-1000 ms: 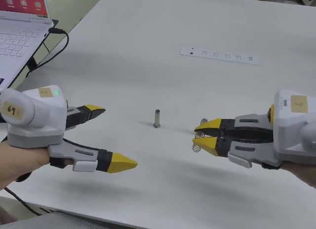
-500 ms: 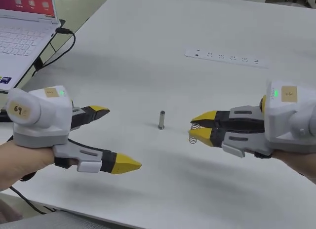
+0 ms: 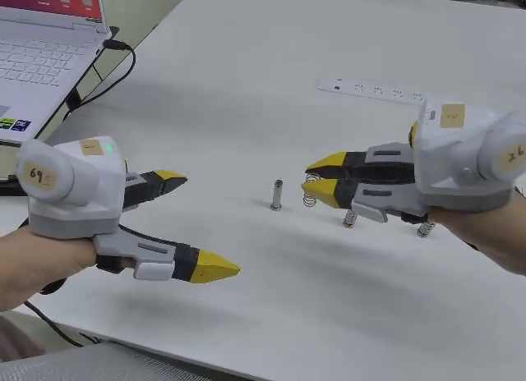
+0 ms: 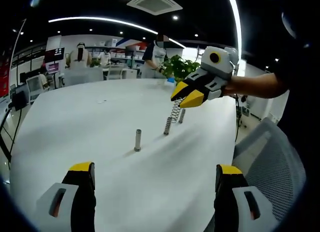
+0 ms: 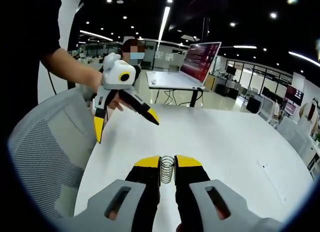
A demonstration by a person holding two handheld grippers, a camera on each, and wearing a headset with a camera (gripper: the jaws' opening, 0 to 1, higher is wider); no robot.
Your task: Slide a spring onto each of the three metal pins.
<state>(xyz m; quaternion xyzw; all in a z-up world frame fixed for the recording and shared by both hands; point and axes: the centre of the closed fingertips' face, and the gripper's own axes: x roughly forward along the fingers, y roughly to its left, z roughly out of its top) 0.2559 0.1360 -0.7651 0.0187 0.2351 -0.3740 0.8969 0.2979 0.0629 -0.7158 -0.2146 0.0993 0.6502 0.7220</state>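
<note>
1. A broad white surface stretches away, pale and matte under even light.
2. An open laptop sits at its far left edge with a black cable plugged into its side. A white power strip lies flat further right.
3. Long strip lights and a square vent mark the dark ceiling of an open office.
4. A grey mesh chair stands beside the surface, and a leafy plant grows beyond its far end.

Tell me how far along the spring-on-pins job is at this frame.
Apparently done: one sprung pin and a second sprung pin stand upright with coils around them. In hand: the right tongs are shut on a spring close to the bare pin. Remaining: slide it onto that pin. The left tongs are open.
</note>
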